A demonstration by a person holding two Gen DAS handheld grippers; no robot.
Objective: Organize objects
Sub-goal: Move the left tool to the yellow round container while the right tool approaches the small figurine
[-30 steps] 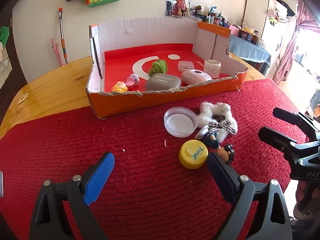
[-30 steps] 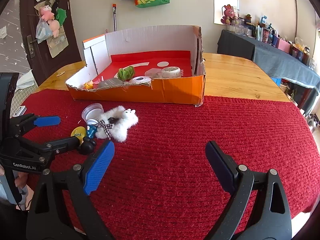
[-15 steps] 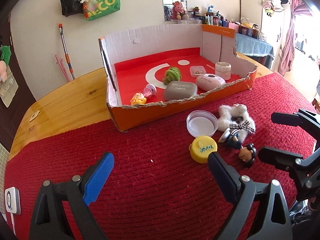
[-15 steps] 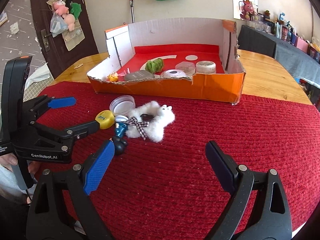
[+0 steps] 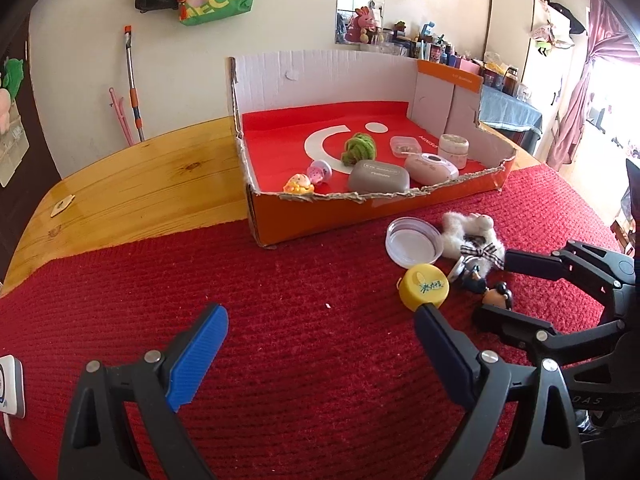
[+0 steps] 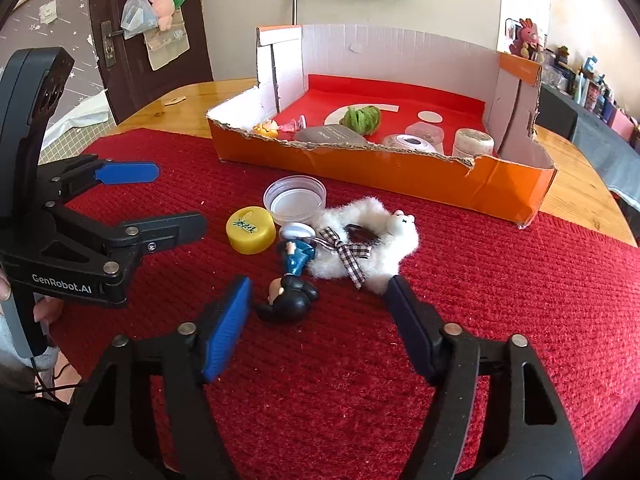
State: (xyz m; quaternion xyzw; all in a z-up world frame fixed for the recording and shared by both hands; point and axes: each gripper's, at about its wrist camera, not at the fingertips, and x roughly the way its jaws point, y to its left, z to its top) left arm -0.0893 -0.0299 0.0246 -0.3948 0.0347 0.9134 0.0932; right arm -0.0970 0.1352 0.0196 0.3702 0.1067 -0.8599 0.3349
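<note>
- Looking along the left gripper (image 5: 320, 340), the left wrist view shows its jaws spread wide above the red mat (image 5: 280, 360), holding nothing.
- A cluster of loose things lies far right of those jaws: a yellow cap (image 5: 425, 287) just beyond the right fingertip, a clear lid (image 5: 413, 241) behind it, a white fluffy toy (image 5: 472, 232) with a checked bow, and a small figurine (image 5: 486, 290) lying on its side.
- The right gripper (image 5: 496, 284) comes in from the right edge, jaws apart, with the figurine between its fingertips.
- The orange box (image 5: 360, 212) stands at the far edge of the mat, its torn near wall low; inside it are a grey case (image 5: 378, 176), a pink case (image 5: 431, 167), a green ball (image 5: 359, 149) and a small jar (image 5: 453, 150).
- Bare mat lies to the left of the cluster and ahead of the left jaws.
- From the right wrist view, the right gripper (image 6: 320, 300) is spread, and the figurine (image 6: 294, 276) lies between its fingertips, dark head nearest, touching neither pad as far as I can tell.
- The fluffy toy (image 6: 372, 248) touches the figurine's far end and reaches close to the right finger.
- The yellow cap (image 6: 250, 230) and clear lid (image 6: 295, 200) sit just beyond, and the open left gripper (image 6: 168, 196) hovers to their left.
- The box (image 6: 400, 176) is farther off; open mat stretches to the right.
</note>
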